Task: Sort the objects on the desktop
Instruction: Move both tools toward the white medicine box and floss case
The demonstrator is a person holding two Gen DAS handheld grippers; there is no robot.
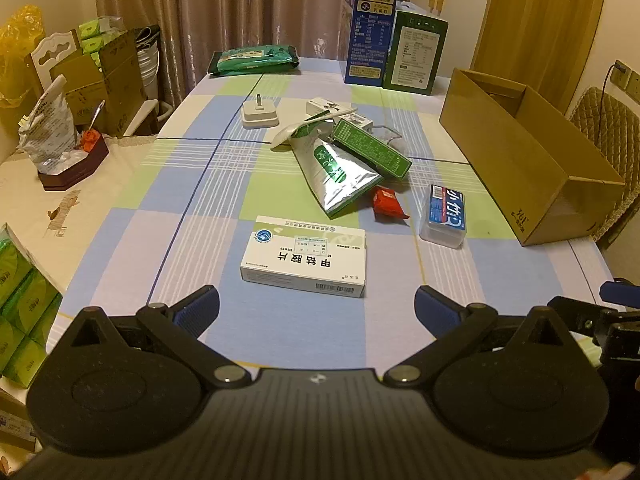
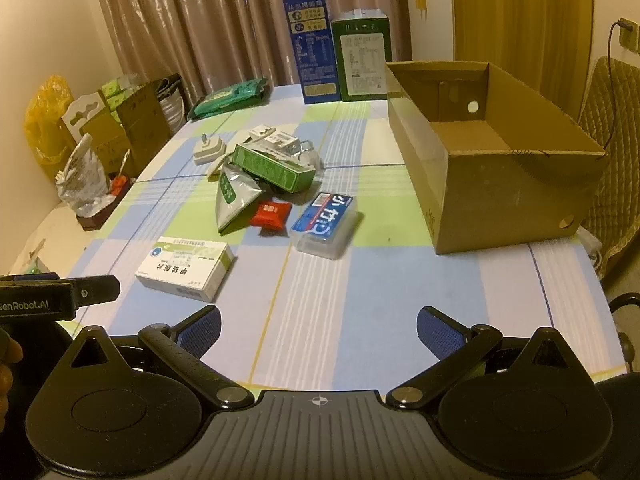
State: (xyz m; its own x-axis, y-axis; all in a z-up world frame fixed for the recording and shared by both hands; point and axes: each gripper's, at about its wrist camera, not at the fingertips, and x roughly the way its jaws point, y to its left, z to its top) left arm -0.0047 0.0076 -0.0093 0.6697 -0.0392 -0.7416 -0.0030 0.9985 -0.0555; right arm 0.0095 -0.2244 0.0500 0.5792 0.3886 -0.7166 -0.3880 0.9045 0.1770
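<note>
A white medicine box [image 1: 305,256] lies on the checked tablecloth just ahead of my left gripper [image 1: 316,308], which is open and empty. The box also shows in the right wrist view [image 2: 186,268]. Beyond it lie a silver-green pouch [image 1: 340,176], a green box [image 1: 372,148], a red packet [image 1: 388,200], a blue-labelled clear case [image 1: 444,216], a white charger plug [image 1: 259,114] and a white spoon [image 1: 308,128]. My right gripper [image 2: 318,332] is open and empty over the table's near edge. An open cardboard box [image 2: 492,160] stands at the right.
A blue carton [image 1: 370,32] and a green carton [image 1: 418,54] stand at the table's far end, with a green wipes pack [image 1: 256,60] to their left. A side table at left holds a dark tray [image 1: 74,164] and green tissue packs [image 1: 22,304]. A chair [image 2: 612,152] stands right.
</note>
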